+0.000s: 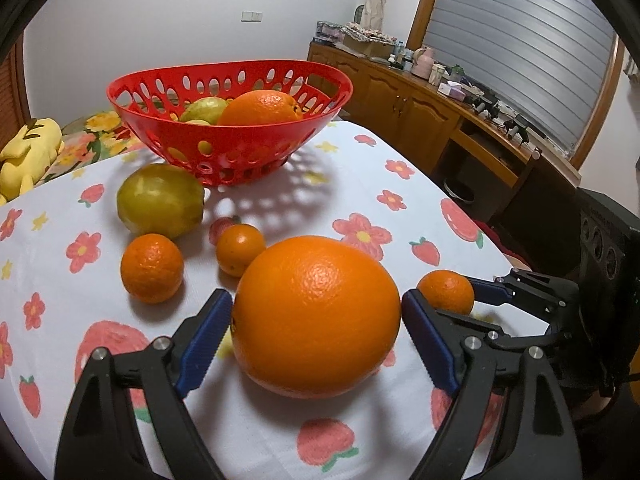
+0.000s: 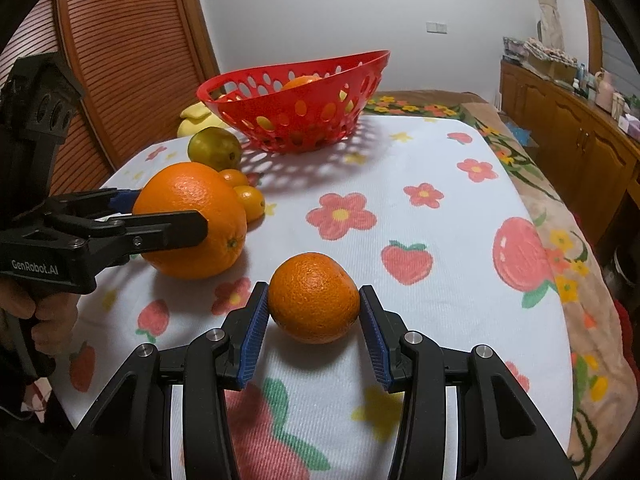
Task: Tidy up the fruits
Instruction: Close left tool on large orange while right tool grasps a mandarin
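Two tools sit low over the surface (image 2: 440, 168), each straddling a fruit. The left tool (image 1: 316, 320) has its jaws apart around the big orange (image 1: 316, 316), with a sliver of gap on the right side; it looks not yet clamped. The right tool (image 2: 314, 312) brackets the small orange (image 2: 314, 298), left pad touching, right pad just off the peel, so no firm grip shows. Both fruits rest on the cloth, well short of the red basket (image 1: 256, 136), which already holds fruit. The big orange is likely heavy, firm and round, its peel fairly grippy; take it across its widest middle so it cannot squirt out. The small one is lighter and needs less squeeze.
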Action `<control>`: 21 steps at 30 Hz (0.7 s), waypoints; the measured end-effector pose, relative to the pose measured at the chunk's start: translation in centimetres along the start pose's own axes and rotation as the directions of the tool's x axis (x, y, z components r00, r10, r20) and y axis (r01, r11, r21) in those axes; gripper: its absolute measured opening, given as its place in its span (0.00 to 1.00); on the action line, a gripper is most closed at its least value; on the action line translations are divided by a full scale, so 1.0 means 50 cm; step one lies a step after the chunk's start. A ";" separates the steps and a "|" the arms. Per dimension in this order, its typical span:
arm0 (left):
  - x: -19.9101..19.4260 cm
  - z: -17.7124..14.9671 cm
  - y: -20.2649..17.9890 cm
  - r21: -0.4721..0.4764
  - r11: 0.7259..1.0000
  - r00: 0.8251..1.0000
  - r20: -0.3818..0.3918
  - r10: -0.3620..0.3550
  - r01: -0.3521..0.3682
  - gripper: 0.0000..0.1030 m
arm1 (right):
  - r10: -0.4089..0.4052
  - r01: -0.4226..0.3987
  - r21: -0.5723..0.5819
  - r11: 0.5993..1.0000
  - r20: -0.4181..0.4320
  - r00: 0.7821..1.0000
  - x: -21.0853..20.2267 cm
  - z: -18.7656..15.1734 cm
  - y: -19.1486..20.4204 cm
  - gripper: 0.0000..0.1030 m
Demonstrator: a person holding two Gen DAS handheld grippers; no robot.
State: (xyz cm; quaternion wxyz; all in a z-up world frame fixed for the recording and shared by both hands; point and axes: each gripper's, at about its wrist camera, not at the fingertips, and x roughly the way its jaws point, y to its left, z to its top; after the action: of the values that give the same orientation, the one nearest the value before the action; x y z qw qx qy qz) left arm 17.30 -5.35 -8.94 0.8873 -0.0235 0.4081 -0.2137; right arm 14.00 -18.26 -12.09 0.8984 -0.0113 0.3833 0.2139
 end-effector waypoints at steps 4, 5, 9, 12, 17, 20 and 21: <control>-0.004 -0.001 0.005 -0.004 1.000 1.000 -0.001 -0.009 0.009 0.84 | 0.002 -0.002 0.003 1.000 -0.002 1.000 0.001 -0.001 -0.002 0.44; -0.004 -0.001 0.007 -0.009 1.000 1.000 0.001 -0.012 0.012 0.84 | 0.001 -0.001 0.003 1.000 -0.001 1.000 0.001 -0.001 -0.002 0.44; -0.002 -0.002 0.011 -0.014 1.000 1.000 0.004 -0.016 0.016 0.85 | 0.000 0.000 0.005 1.000 -0.001 1.000 0.001 0.000 -0.003 0.44; -0.002 -0.002 0.012 -0.012 1.000 1.000 0.001 -0.022 0.022 0.86 | 0.001 -0.001 0.006 1.000 -0.001 1.000 0.001 -0.001 -0.003 0.44; -0.001 -0.001 0.012 -0.019 0.999 0.999 -0.005 -0.032 0.032 0.86 | 0.002 -0.002 0.006 1.000 -0.002 1.000 0.002 -0.001 -0.003 0.44; 0.005 0.000 0.014 -0.034 0.998 0.999 -0.012 -0.047 0.047 0.86 | 0.002 -0.002 0.006 1.000 -0.002 1.000 0.002 -0.001 -0.003 0.44; 0.008 -0.001 0.015 -0.038 0.998 0.998 -0.015 -0.054 0.053 0.86 | 0.002 -0.002 0.007 1.000 -0.002 1.000 0.002 -0.001 -0.003 0.44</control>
State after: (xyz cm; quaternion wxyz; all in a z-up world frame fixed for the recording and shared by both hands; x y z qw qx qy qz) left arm 17.76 -4.83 -9.40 0.8773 -0.0495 0.4185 -0.2296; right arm 14.09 -18.38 -12.23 0.8979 -0.0080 0.3849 0.2134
